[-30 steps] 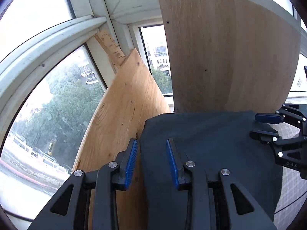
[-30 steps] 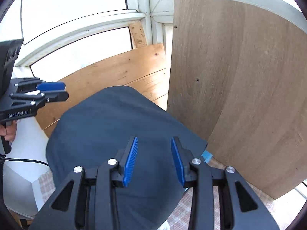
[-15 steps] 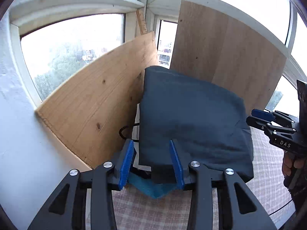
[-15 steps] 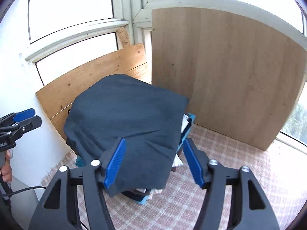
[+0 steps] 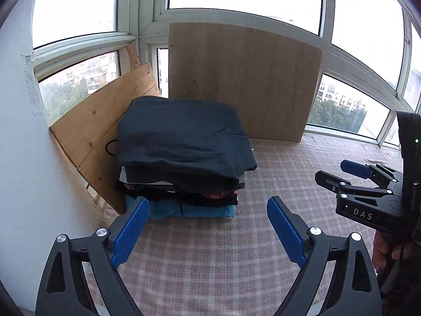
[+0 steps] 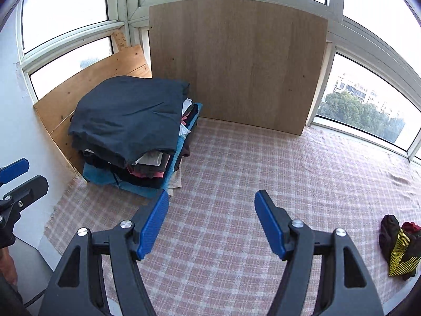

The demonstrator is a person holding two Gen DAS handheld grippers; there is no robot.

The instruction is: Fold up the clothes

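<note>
A dark navy folded garment [image 5: 184, 142] [image 6: 126, 115] lies on top of a stack of folded clothes in the corner. The stack rests on a blue piece [image 6: 100, 175] on the pink checked cloth [image 5: 210, 250]. My left gripper [image 5: 208, 205] hangs over the cloth in front of the stack. Its jaws are opening and nothing is between them. My right gripper [image 6: 211, 197] stands open and empty, further right of the stack. Each gripper shows in the other's view: the right gripper [image 5: 331, 169] at the right edge, the left gripper [image 6: 31, 173] at the left edge.
A tall wooden board [image 6: 236, 60] leans on the windows behind the stack, and a plywood sheet [image 5: 100, 121] stands to its left by the white wall [image 5: 23, 158]. A crumpled black garment with yellow stripes [image 6: 397, 245] lies on the cloth at the far right.
Both grippers have drawn back from the stack and opened wider. The dark navy garment stays lying on top of the stack.
</note>
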